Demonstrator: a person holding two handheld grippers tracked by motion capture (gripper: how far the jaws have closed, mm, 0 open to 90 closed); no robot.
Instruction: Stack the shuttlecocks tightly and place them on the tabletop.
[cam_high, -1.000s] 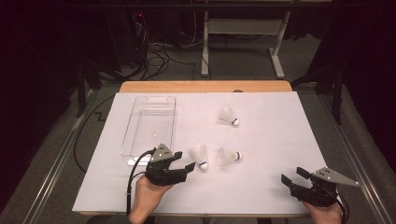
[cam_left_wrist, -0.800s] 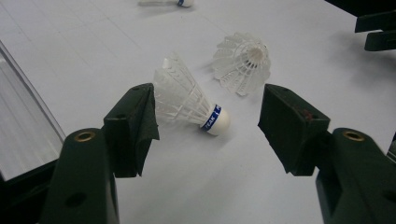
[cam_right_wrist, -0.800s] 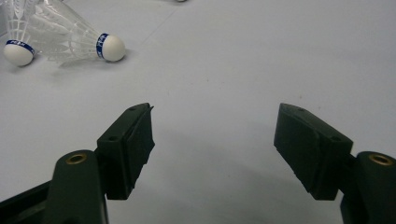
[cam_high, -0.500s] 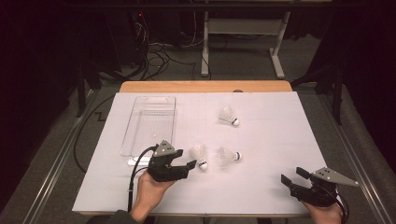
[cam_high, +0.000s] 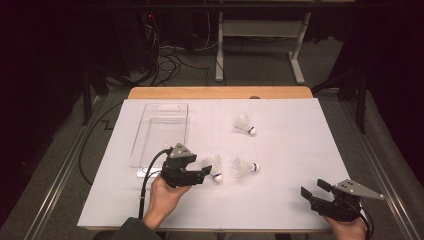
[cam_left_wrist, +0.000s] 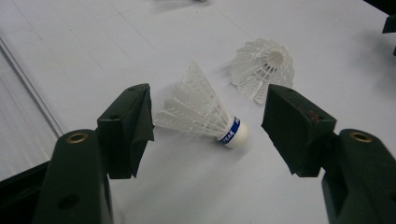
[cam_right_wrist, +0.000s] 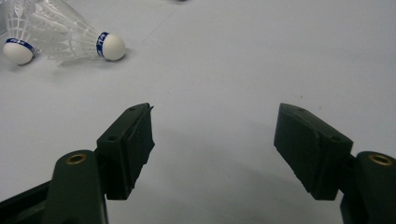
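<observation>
On the white table cover (cam_high: 300, 150), the left gripper (cam_left_wrist: 208, 121) sits with jaws spread wide on either side of the nearest shuttlecock (cam_left_wrist: 201, 112), which lies on its side between them, touching neither pad. A second shuttlecock (cam_left_wrist: 264, 65) lies just beyond it. Near the table's front right corner, the right gripper (cam_high: 312, 192) rests with jaws parted, holding nothing. A clear tray (cam_high: 137, 145) lies beyond the left gripper.

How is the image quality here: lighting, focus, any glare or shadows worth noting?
High view: white table cover evenly lit, surroundings nearly black, the clear tray faint with slight sheen. Left gripper view: the near shuttlecock sharp between the open left tool, soft shadow under it. Right gripper view: right tool sharp, shuttlecocks at top left slightly soft, bluish cast.
</observation>
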